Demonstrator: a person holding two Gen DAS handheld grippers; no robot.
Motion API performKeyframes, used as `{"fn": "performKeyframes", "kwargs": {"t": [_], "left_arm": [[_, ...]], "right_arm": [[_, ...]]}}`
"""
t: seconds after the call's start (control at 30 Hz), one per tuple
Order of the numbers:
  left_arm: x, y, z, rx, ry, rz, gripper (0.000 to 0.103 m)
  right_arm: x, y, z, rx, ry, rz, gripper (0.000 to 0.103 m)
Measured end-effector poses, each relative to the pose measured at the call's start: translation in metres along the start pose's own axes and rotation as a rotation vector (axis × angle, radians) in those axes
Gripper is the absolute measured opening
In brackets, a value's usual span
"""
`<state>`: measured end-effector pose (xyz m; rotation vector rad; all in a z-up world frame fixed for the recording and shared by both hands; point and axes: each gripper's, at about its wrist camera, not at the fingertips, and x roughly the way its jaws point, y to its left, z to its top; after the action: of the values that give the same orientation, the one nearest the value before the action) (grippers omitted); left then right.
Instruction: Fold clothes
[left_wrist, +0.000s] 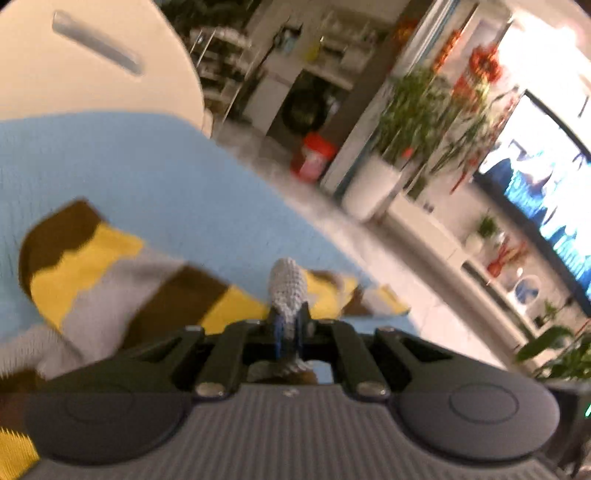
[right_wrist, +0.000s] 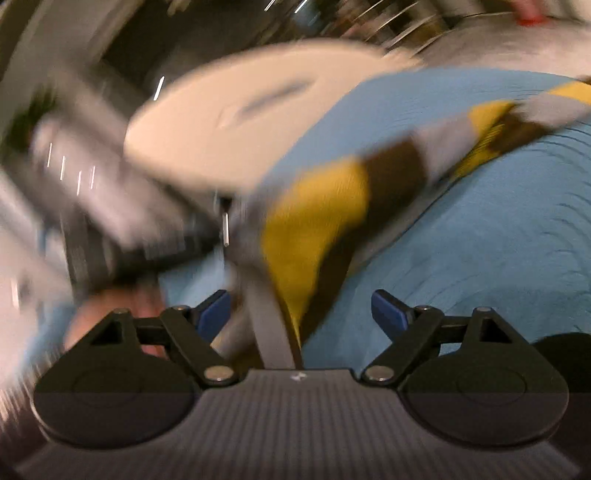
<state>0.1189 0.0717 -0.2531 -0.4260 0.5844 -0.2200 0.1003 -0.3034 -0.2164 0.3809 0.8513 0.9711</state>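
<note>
The left claw (left_wrist: 287, 295) is closed, with a pinch of grey knit fabric clamped between its fingers; the fabric belongs to the striped garment (left_wrist: 110, 273), banded in brown, yellow and grey. The right claw (right_wrist: 301, 310) is spread wide, its blue pads (right_wrist: 388, 308) well apart, and a grey band of the same garment lies in the gap without being gripped. The garment lies stretched across a light blue cloth (left_wrist: 155, 173) that covers the table; part of it appears lifted. Judgement: the step in hand is carrying one held edge over to form a fold. The next move calls for the right claw to close on the free fabric between its pads, so both ends travel together and the fold lands square. Heavy motion blur in the right wrist view hides fine detail. Beyond the cloth stand a round cream tabletop (left_wrist: 88, 70), potted plants (left_wrist: 402, 122) and a lit television (left_wrist: 543, 192).
</note>
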Motion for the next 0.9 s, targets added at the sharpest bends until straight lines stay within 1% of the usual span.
{"fn": "performKeyframes", "kwargs": {"t": [0.07, 0.1, 0.17, 0.2, 0.23, 0.27, 0.3, 0.33, 0.37, 0.4, 0.43, 0.5, 0.57, 0.6, 0.67, 0.7, 0.73, 0.77, 0.83, 0.9], "left_arm": [[-0.019, -0.009, 0.008, -0.002, -0.036, -0.031, 0.008], [-0.029, -0.015, 0.010, -0.002, -0.060, -0.048, 0.008], [-0.050, -0.026, 0.015, -0.006, -0.110, -0.081, 0.008], [-0.062, -0.029, 0.017, -0.017, -0.135, -0.095, 0.008], [-0.074, -0.033, 0.018, -0.028, -0.160, -0.109, 0.008], [-0.084, -0.036, 0.020, -0.035, -0.181, -0.120, 0.008], [-0.094, -0.038, 0.023, -0.037, -0.202, -0.126, 0.008], [-0.108, -0.040, 0.026, -0.041, -0.237, -0.134, 0.008], [-0.113, -0.042, 0.030, -0.047, -0.254, -0.139, 0.008], [-0.123, -0.043, 0.034, -0.062, -0.286, -0.148, 0.008], [-0.142, -0.040, 0.038, -0.094, -0.346, -0.162, 0.008], [-0.166, -0.035, 0.044, -0.139, -0.414, -0.192, 0.008], [-0.182, -0.033, 0.053, -0.170, -0.464, -0.216, 0.008], [-0.201, -0.032, 0.058, -0.184, -0.516, -0.227, 0.008], [-0.227, -0.037, 0.066, -0.173, -0.571, -0.233, 0.008], [-0.240, -0.040, 0.070, -0.167, -0.597, -0.239, 0.008], [-0.249, -0.044, 0.074, -0.162, -0.615, -0.244, 0.008], [-0.253, -0.047, 0.077, -0.161, -0.624, -0.248, 0.008], [-0.281, -0.062, 0.087, -0.136, -0.676, -0.265, 0.008], [-0.306, -0.080, 0.096, -0.102, -0.715, -0.275, 0.008]], "right_arm": [[0.027, 0.031, -0.003, -0.125, 0.042, 0.035, 0.086], [0.039, 0.042, -0.006, -0.183, 0.040, 0.012, 0.084], [0.064, 0.063, -0.013, -0.298, 0.035, -0.037, 0.084], [0.073, 0.069, -0.016, -0.322, 0.052, -0.057, 0.084], [0.092, 0.073, -0.021, -0.336, 0.145, -0.051, 0.077], [0.110, 0.077, -0.027, -0.350, 0.242, -0.045, 0.059], [0.116, 0.076, -0.030, -0.348, 0.288, -0.022, 0.005], [0.114, 0.077, -0.031, -0.336, 0.304, 0.007, 0.011], [0.113, 0.078, -0.033, -0.324, 0.319, 0.035, 0.011], [0.105, 0.080, -0.030, -0.329, 0.297, 0.042, 0.011], [0.097, 0.083, -0.027, -0.335, 0.273, 0.049, 0.011], [0.065, 0.088, -0.010, -0.342, 0.170, 0.036, 0.011], [0.040, 0.087, 0.007, -0.337, 0.069, 0.020, 0.011], [0.034, 0.086, 0.012, -0.335, 0.039, 0.013, 0.011], [-0.004, 0.091, 0.044, -0.331, -0.119, -0.025, 0.011], [-0.012, 0.092, 0.051, -0.334, -0.153, -0.033, 0.011], [-0.027, 0.095, 0.065, -0.342, -0.214, -0.047, 0.011], [-0.046, 0.102, 0.082, -0.358, -0.294, -0.061, 0.011], [-0.064, 0.114, 0.102, -0.393, -0.383, -0.063, 0.011], [-0.077, 0.125, 0.115, -0.416, -0.441, -0.052, 0.011]]}}
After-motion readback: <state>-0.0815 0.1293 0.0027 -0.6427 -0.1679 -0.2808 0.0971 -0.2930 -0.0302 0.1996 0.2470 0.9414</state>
